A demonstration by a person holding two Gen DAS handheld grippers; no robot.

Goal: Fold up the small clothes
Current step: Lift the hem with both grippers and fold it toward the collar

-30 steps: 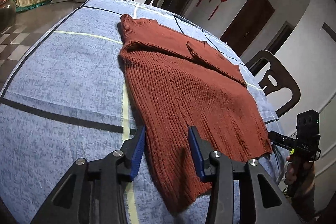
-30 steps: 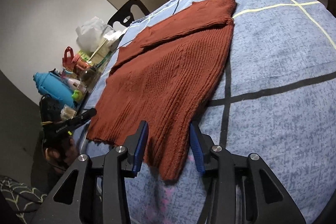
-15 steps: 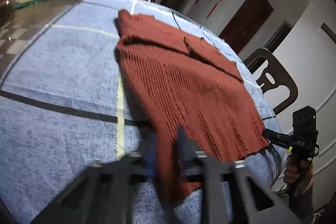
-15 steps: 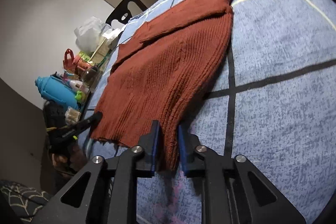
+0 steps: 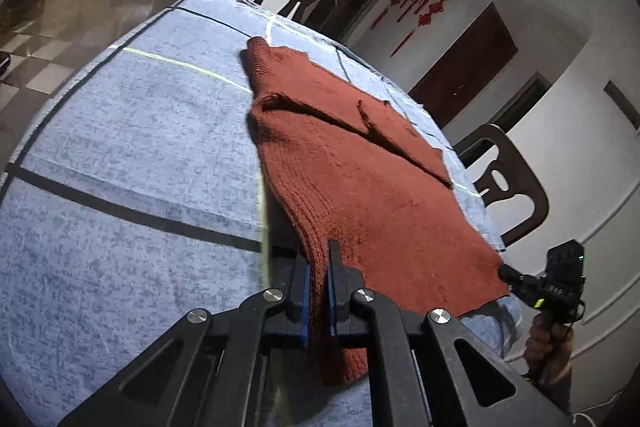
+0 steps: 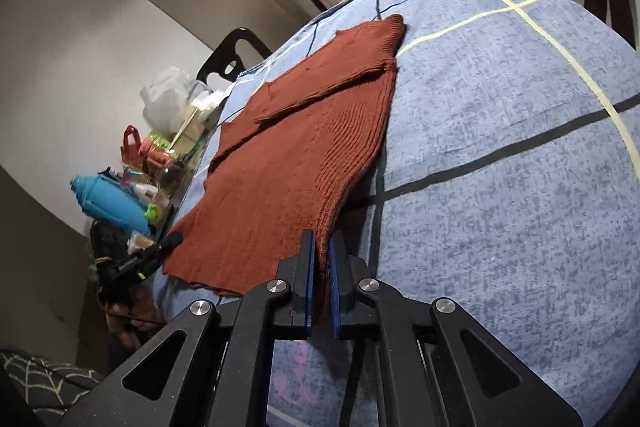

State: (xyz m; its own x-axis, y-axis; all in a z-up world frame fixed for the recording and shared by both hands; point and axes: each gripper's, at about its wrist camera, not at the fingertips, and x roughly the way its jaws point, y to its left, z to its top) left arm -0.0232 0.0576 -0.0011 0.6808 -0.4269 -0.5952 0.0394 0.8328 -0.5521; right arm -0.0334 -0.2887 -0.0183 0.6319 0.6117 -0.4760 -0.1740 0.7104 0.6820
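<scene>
left tool [image 5: 318, 283] clamped on sweater [image 5: 360, 179] hem corner | right tool [image 6: 320, 285] clamped on the other hem corner | sweater flat on bench [image 6: 500, 187], hem at near edge

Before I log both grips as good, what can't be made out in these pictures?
- Left wrist view: the sweater hem below the left gripper, hidden by its frame.
- Right wrist view: the corner inside the right gripper, covered by its pads.
- Both views: the folded sleeves' undersides and the blue cloth beneath the sweater.
- Right wrist view: the clutter by the table edge, too small.
</scene>
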